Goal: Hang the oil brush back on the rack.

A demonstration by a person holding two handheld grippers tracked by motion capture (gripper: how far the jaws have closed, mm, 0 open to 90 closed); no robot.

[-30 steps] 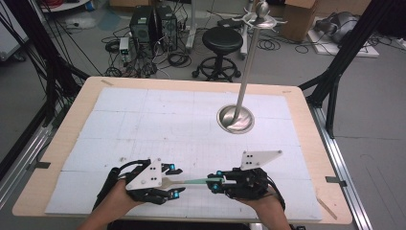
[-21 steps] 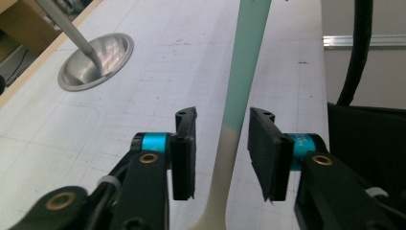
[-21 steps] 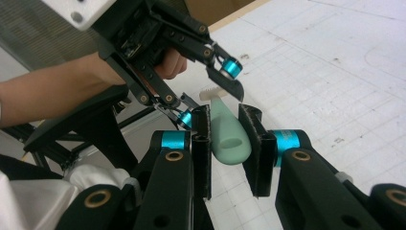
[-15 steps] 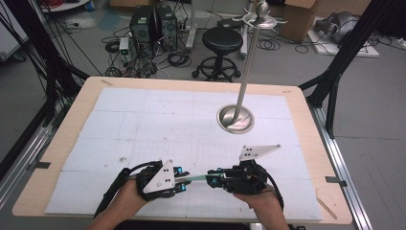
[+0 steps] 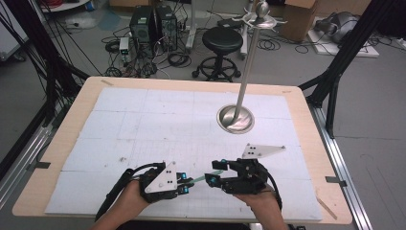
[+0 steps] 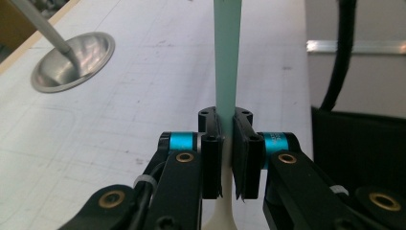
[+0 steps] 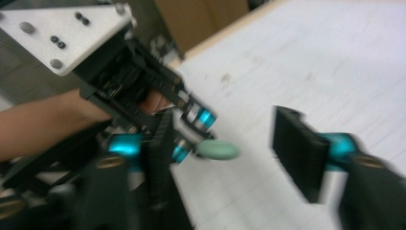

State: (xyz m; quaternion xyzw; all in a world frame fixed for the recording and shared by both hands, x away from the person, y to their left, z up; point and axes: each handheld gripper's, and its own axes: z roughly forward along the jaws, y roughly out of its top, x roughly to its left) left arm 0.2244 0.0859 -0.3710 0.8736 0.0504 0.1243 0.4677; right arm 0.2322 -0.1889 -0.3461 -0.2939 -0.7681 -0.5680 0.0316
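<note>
A thin mint-green stick (image 5: 200, 180) spans the short gap between the two grippers near the table's front edge. My left gripper (image 5: 188, 184) has just been closing and is now shut on it. In the left gripper view the pads clamp the green stick (image 6: 227, 57) on both sides, and its cream end hangs below my left gripper (image 6: 228, 143). My right gripper (image 5: 213, 172) has just been opening. In the right gripper view its jaws (image 7: 225, 143) stand wide apart, with the stick's rounded tip (image 7: 218, 150) between them, touching neither pad.
A metal stand with a round dish base (image 5: 235, 118) and a tall pole rises at the table's middle right. The tabletop is covered in white gridded sheets (image 5: 158, 124). A stool (image 5: 222, 40) and cables lie on the floor beyond the far edge.
The left gripper's jaws have closed onto the green stick and the right gripper's jaws have spread apart off it. Both hands stay near the front edge.
</note>
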